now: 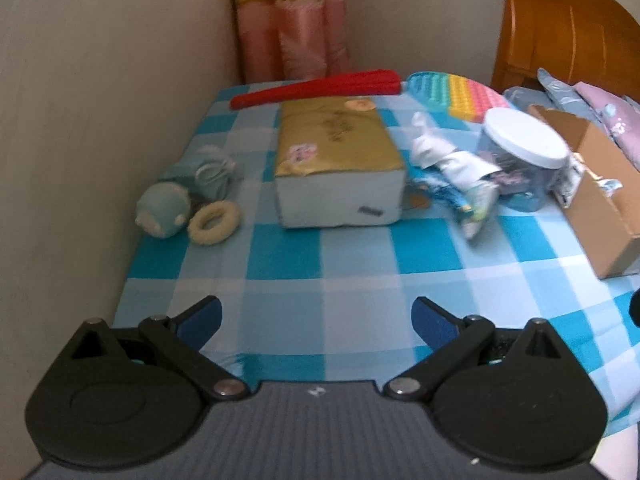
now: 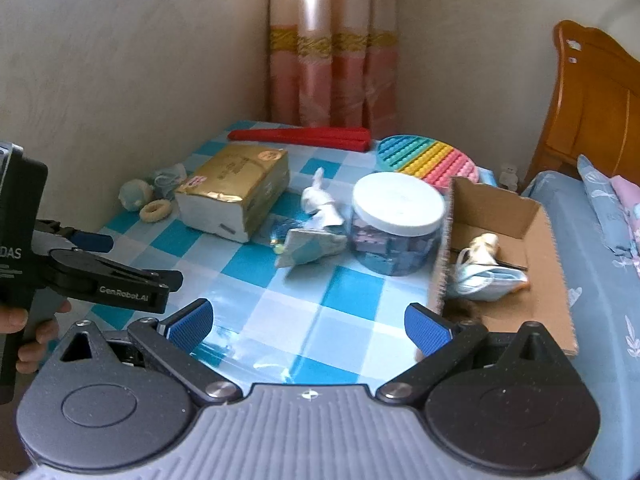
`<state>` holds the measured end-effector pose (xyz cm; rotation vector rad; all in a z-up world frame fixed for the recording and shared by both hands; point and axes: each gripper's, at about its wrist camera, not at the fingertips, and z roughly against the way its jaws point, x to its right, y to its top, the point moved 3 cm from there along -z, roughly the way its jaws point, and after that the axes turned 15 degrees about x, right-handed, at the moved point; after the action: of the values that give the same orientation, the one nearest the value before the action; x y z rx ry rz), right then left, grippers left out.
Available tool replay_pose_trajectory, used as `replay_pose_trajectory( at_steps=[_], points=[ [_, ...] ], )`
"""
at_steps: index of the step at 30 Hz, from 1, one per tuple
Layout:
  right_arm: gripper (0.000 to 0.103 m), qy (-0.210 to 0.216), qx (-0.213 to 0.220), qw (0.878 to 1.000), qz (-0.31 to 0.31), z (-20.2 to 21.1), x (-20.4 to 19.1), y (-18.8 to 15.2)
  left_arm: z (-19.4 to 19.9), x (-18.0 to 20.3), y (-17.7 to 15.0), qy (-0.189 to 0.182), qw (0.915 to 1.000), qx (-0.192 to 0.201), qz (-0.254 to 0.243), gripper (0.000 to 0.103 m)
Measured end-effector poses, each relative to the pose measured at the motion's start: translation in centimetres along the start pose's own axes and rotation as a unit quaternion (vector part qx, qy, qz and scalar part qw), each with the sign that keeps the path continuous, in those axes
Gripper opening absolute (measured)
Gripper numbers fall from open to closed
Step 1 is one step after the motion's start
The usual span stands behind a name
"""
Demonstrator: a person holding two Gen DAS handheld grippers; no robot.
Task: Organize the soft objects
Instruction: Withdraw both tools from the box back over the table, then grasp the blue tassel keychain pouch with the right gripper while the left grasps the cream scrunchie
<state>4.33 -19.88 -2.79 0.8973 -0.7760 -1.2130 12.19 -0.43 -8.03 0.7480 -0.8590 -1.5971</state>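
On the blue checked tablecloth (image 1: 320, 280) lie a teal plush toy (image 1: 164, 210), a cream ring (image 1: 214, 222), a face mask (image 1: 208, 172), a white cloth toy (image 1: 444, 156) and a patterned sock (image 1: 476, 204). The cardboard box (image 2: 532, 288) at the right holds a blue face mask (image 2: 488, 280) and a cream soft item (image 2: 486, 246). My left gripper (image 1: 318, 320) is open and empty over the table's near part; it also shows in the right wrist view (image 2: 132, 264). My right gripper (image 2: 310, 324) is open and empty, near the box's front corner.
A gold tissue pack (image 1: 340, 160) sits mid-table. A red folded fan (image 1: 316, 88) and a rainbow pop-it (image 1: 452, 92) lie at the back. A white-lidded jar (image 1: 524, 156) stands beside the box (image 1: 600, 200). Wall left, curtain behind, bed (image 2: 600, 260) right.
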Motion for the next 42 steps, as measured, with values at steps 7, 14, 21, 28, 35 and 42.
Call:
replay_pose_trajectory(
  at_steps=[7, 14, 21, 28, 35, 42],
  points=[
    [0.103, 0.006, -0.015, 1.0, 0.021, -2.0, -1.6, 0.2, -1.7, -2.1, -0.4, 0.007, 0.9996, -0.01, 0.024, 0.101],
    [0.103, 0.01, -0.029, 0.999, 0.021, -4.0, -1.8, 0.0, -3.3, -3.7, -0.8, 0.025, 0.9983, -0.021, 0.048, 0.101],
    [0.103, 0.017, -0.043, 0.999, 0.019, -6.1, -1.6, -0.7, -4.2, -4.8, -0.9, 0.055, 0.9963, -0.019, 0.063, 0.101],
    [0.103, 0.031, -0.053, 0.997, 0.039, -8.5, -1.7, -1.5, -4.6, -4.9, -0.8, 0.06, 0.9961, -0.017, 0.062, 0.103],
    [0.103, 0.037, -0.044, 0.997, 0.044, -10.4, -1.7, -1.3, -4.9, -5.1, -0.8, 0.069, 0.9955, -0.009, 0.065, 0.103],
    [0.103, 0.045, -0.05, 0.997, 0.042, -11.4, -1.8, -1.5, -5.7, -5.4, -0.4, 0.099, 0.9919, 0.001, 0.08, 0.102]
  ],
)
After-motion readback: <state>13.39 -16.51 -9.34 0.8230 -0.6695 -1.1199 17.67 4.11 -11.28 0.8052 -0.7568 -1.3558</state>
